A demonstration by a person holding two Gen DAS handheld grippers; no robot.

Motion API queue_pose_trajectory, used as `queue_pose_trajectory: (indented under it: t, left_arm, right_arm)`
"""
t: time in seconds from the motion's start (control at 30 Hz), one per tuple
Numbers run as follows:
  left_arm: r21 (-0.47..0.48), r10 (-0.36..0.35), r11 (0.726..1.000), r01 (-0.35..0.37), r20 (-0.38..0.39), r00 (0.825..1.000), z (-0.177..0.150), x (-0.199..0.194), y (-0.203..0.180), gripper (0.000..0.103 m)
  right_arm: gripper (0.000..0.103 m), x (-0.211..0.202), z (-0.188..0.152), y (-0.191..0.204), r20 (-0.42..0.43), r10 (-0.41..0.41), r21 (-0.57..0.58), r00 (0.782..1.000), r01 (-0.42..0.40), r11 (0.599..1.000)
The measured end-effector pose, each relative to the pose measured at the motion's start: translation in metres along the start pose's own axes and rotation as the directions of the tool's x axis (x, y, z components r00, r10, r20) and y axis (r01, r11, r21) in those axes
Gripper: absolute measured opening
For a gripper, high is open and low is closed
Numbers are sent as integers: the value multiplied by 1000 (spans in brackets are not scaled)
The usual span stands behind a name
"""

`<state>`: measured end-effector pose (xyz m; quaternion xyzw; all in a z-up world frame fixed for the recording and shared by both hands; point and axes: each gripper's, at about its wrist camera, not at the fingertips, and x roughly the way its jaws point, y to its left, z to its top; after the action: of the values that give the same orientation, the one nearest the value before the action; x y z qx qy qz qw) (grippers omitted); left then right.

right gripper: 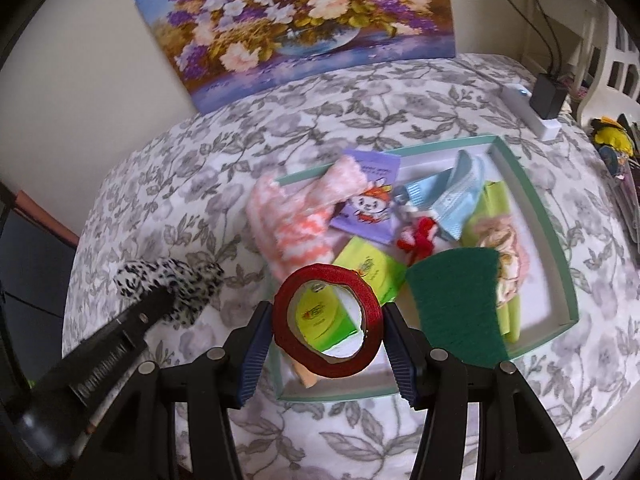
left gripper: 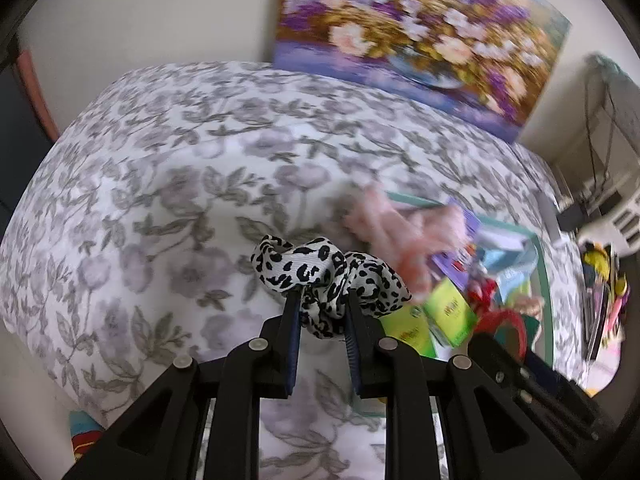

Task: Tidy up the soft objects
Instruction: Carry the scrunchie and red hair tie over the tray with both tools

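Note:
My left gripper (left gripper: 322, 300) is shut on a black-and-white leopard scrunchie (left gripper: 320, 272) and holds it above the floral bedspread (left gripper: 160, 184), left of the tray; the scrunchie also shows in the right wrist view (right gripper: 172, 280). My right gripper (right gripper: 326, 320) is shut on a red tape roll (right gripper: 328, 320) and holds it over the near left part of the mint-rimmed tray (right gripper: 560, 256). In the tray lie a pink striped sock (right gripper: 296, 216), a green scouring pad (right gripper: 460, 304), a light blue ribbon (right gripper: 452, 196), a red pipe cleaner (right gripper: 420, 236) and green packets (right gripper: 368, 268).
A flower painting (right gripper: 304, 20) leans on the wall behind the bed. A white power strip with a black adapter (right gripper: 536, 108) lies at the bed's far right. A white chair (right gripper: 616, 64) and cluttered items (right gripper: 612, 136) stand to the right.

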<state>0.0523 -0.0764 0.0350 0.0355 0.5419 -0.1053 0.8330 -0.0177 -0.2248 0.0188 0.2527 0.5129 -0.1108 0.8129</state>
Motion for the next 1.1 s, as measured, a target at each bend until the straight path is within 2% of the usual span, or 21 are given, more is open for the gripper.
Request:
queue_pose_trajectory:
  t: [0.3, 0.73, 0.9, 1.1]
  left_arm:
    - [90, -27, 996, 28, -16, 1000, -11, 8, -49, 21]
    - [189, -64, 979, 71, -45, 997, -33, 22, -104, 22]
    - [212, -71, 974, 82, -60, 996, -35, 32, -115, 22]
    - [213, -42, 975, 58, -80, 996, -34, 48, -116, 22]
  right_arm:
    - [57, -13, 11, -56, 36, -38, 118, 999, 34, 992]
    - [57, -11, 15, -132, 18, -89, 264, 996, 81, 961]
    - [57, 0, 12, -150, -16, -98, 294, 995, 99, 951]
    - [57, 12, 14, -160, -35, -99, 300, 994, 105, 948]
